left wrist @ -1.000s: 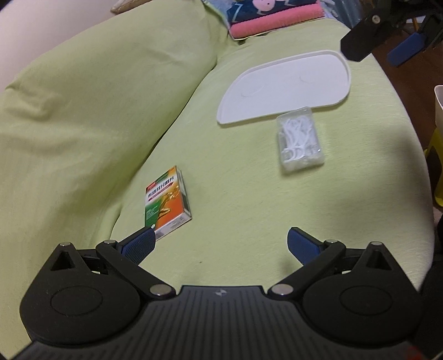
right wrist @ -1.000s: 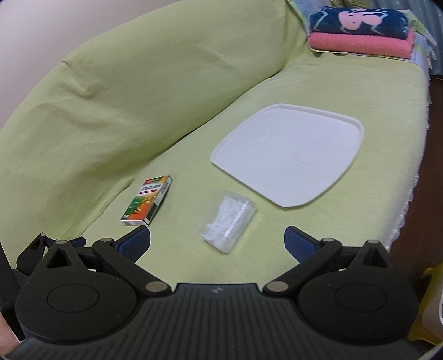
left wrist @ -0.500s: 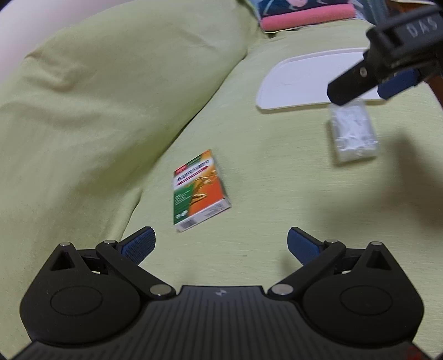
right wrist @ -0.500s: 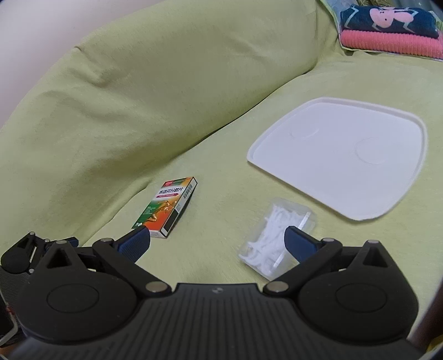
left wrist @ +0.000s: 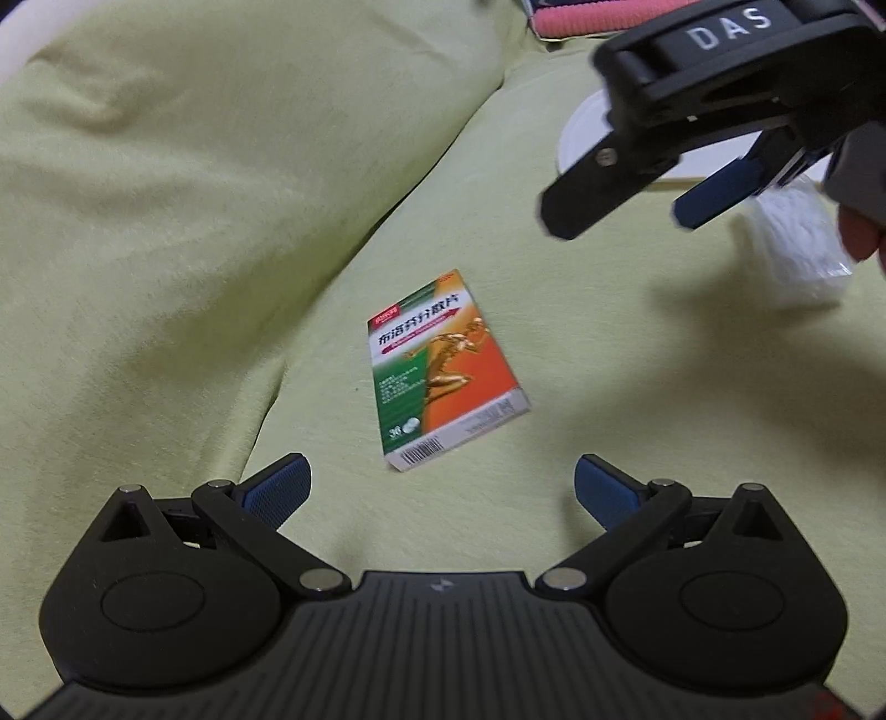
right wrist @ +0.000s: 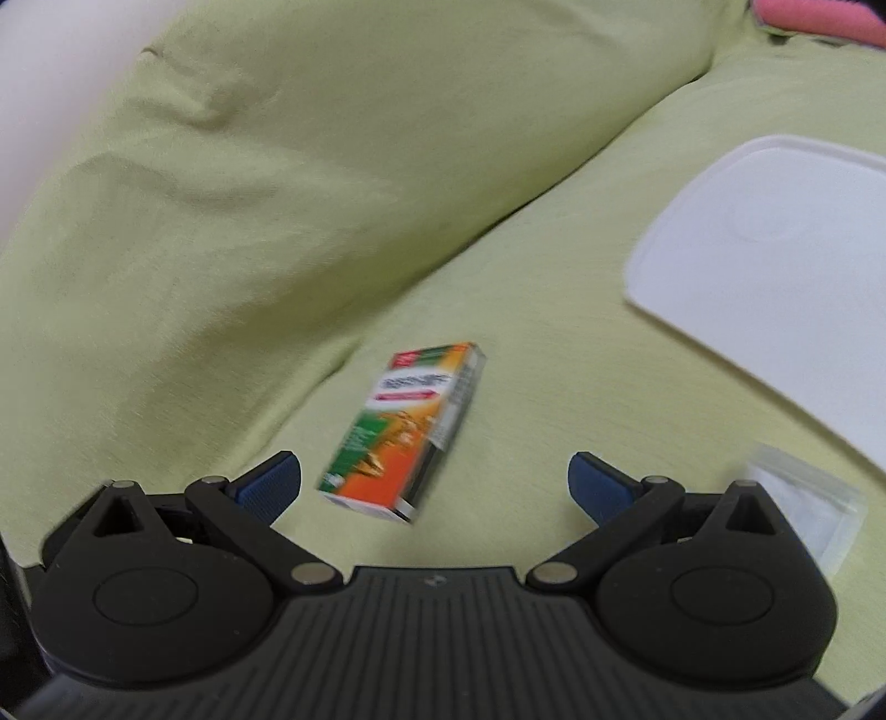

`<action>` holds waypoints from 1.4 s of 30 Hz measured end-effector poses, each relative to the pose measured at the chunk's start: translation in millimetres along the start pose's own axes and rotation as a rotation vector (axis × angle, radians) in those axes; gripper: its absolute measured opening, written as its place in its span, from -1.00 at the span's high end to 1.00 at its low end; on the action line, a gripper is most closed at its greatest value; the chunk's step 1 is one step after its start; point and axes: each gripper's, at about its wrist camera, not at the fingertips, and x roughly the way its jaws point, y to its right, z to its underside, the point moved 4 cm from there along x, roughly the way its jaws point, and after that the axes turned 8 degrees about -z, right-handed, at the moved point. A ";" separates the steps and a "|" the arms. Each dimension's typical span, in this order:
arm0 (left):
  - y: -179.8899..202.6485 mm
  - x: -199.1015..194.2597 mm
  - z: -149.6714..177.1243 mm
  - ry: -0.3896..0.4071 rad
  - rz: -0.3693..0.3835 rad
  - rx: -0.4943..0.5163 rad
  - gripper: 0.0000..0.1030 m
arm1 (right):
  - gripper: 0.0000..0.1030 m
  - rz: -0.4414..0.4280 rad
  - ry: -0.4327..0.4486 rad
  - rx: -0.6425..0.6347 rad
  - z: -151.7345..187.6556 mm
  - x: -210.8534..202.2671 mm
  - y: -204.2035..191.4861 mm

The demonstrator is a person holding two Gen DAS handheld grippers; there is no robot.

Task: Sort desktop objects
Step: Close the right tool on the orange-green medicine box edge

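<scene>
A sofa (right wrist: pixel 554 310) draped in a pale yellow-green cover (left wrist: pixel 221 166) fills both views; backrest cushion bulges at left, creased, w/ the seat running flat to the right. A pink folded textile (right wrist: pixel 819 19) sits at the far end of the seat, top right. Pale wall (right wrist: pixel 50 83) shows at upper left. Soft indoor light, faint shadows on the fabric.

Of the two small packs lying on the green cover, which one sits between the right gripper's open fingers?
The orange-and-green medicine box. It lies ahead of the right gripper, centred between its fingers; the clear floss-pick pack sits off to the side, beyond one finger.
</scene>
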 end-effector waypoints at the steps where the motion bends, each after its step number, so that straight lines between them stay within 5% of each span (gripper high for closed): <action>1: -2.1 4.4 -0.8 -0.004 0.010 -0.008 -0.98 | -0.98 -0.019 -0.013 0.020 -1.1 7.7 0.5; 8: 1.6 29.6 -6.5 -0.012 0.055 0.039 -0.98 | -0.67 -0.078 -0.102 0.151 1.3 56.0 12.6; 16: 0.7 57.8 -6.7 -0.038 0.106 -0.003 -0.98 | -0.04 -0.085 -0.153 0.259 1.7 92.3 31.3; 24: -6.1 71.6 -3.3 -0.035 0.175 -0.074 -0.98 | -0.02 -0.144 -0.145 0.340 8.0 112.3 39.6; 28: -7.4 72.3 -0.7 -0.030 0.188 -0.087 -0.98 | 0.39 -0.160 -0.133 0.354 9.2 110.5 40.0; 42: 4.4 67.3 -2.5 0.012 0.237 -0.079 -0.98 | 0.50 -0.171 -0.144 0.369 8.2 114.8 39.1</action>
